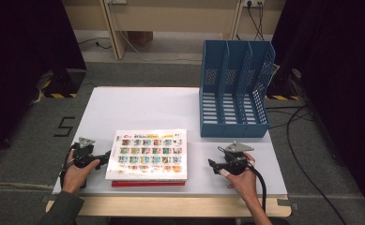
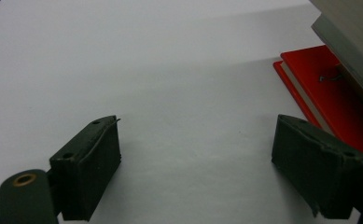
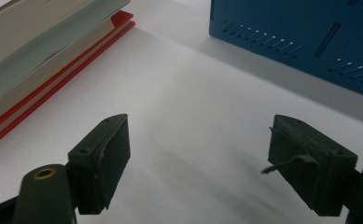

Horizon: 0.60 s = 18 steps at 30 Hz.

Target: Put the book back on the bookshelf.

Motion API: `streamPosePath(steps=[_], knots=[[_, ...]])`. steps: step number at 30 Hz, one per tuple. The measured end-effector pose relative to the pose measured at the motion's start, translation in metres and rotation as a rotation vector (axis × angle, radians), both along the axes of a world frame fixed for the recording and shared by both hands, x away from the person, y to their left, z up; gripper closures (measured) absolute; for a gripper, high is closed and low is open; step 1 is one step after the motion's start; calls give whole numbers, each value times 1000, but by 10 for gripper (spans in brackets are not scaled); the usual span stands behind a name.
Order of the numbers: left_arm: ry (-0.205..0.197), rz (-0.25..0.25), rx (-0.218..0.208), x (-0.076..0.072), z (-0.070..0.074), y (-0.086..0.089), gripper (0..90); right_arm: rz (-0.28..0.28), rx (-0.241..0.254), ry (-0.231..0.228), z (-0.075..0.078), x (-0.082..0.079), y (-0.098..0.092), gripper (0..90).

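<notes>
A thick book with a white cover of small coloured pictures (image 1: 148,153) lies on a thinner red book (image 1: 148,183) near the table's front edge. My left gripper (image 1: 106,157) rests just left of the stack, open, with bare table between its pads (image 2: 88,172); the red book (image 2: 331,95) lies by its right pad. My right gripper (image 1: 213,165) sits on the table to the right of the stack, also open and holding nothing. In the right gripper view the stacked books (image 3: 39,51) lie at upper left.
A blue file rack (image 1: 234,89) with three slots stands upright at the back right of the white table (image 1: 142,108); its wall (image 3: 300,37) is close ahead in the right gripper view. Bare table lies at the back left.
</notes>
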<state>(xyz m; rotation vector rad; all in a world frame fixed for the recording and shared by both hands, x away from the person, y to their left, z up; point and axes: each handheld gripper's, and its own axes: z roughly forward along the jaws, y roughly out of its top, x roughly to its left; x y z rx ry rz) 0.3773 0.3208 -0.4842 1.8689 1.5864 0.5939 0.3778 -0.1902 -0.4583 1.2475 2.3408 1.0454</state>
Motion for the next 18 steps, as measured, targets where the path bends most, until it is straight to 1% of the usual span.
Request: streamPosePath(steps=[3, 4, 5, 6, 8, 9, 10, 11, 12, 13, 14, 15, 17, 18], knots=[[-2, -4, 6, 0, 0, -1, 148, 4, 3, 0, 2, -2, 1, 220], [4, -13, 0, -2, 1, 0, 150, 8, 18, 3, 5, -4, 3, 221], [4, -13, 0, -2, 1, 0, 150, 8, 18, 3, 5, -4, 3, 221], [2, -14, -6, -3, 4, 1, 151, 22, 27, -7, 7, -5, 5, 225], [-11, -36, -9, -5, 12, 2, 151, 33, 39, -11, 10, -7, 7, 226], [-11, -36, -9, -5, 12, 2, 150, 33, 39, -11, 10, -7, 7, 226], [-27, -45, -12, -7, 20, 3, 150, 37, 41, -10, 11, -8, 8, 227], [-31, -55, -18, -10, 28, 3, 150, 52, 53, -6, 14, -10, 12, 228], [-32, -62, -25, -13, 31, 3, 150, 57, 65, -5, 17, -10, 13, 231], [-32, -62, -25, -13, 31, 3, 149, 57, 65, -5, 17, -10, 13, 231], [-29, -72, -30, -15, 33, 3, 149, 59, 78, -6, 19, -12, 15, 232], [-30, -86, -48, -19, 35, 3, 150, 75, 90, -17, 24, -14, 18, 233], [-30, -86, -53, -20, 35, 3, 150, 85, 104, -22, 29, -15, 22, 234], [-28, -94, -58, -22, 35, 1, 149, 94, 109, -25, 30, -15, 24, 238]])
